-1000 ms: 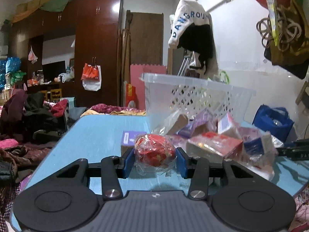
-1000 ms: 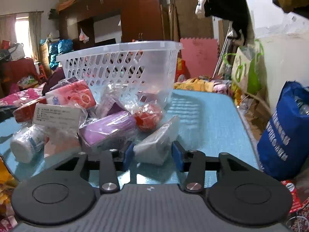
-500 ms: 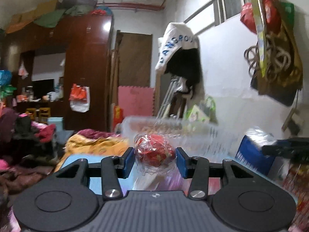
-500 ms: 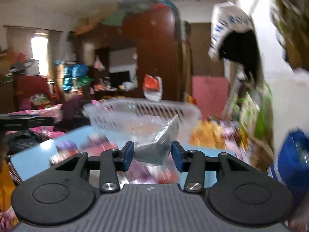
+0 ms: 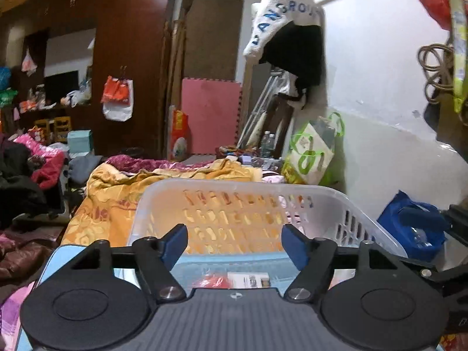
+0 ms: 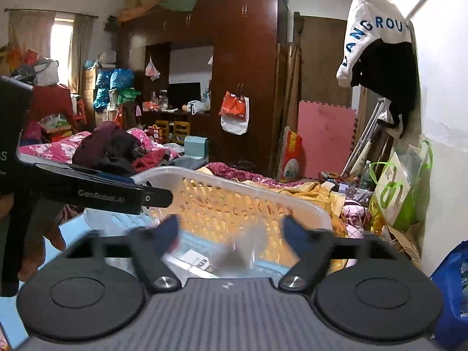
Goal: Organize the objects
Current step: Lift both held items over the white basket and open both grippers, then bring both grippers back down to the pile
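Basket: a white perforated plastic laundry-style basket (image 5: 292,193) stands on the light blue tabletop (image 5: 52,263); in the left wrist view its rim fills the centre of the frame, from 9 to 3 o'clock past the fingers.
Red item: a round red plastic-wrapped object (image 5: 212,281) lies on the basket floor at 6 o'clock, just above the gripper body, apart from both fingers.
Card: a small white printed packet (image 5: 248,279) lies just beside the red item, on its 3 o'clock side.
Grey item: in the right wrist view a blurred grey plastic-wrapped piece (image 6: 234,256) shows between the fingers over the basket interior; no contact with either finger is visible.
Label: a white printed label (image 6: 200,263) lies in the basket at 7 o'clock of the grey piece.
Left gripper (image 5: 235,244): blue-padded fingers spread wide, nothing between them, positioned over the basket opening.
Right gripper (image 6: 231,232): fingers spread wide and motion-blurred, gripping nothing.
Surroundings: orange-yellow bedding (image 5: 117,193) lies behind the basket at 10 o'clock; a blue bag (image 5: 415,228) sits at 3 o'clock; a dark wooden wardrobe (image 6: 242,73) stands at 12 o'clock.
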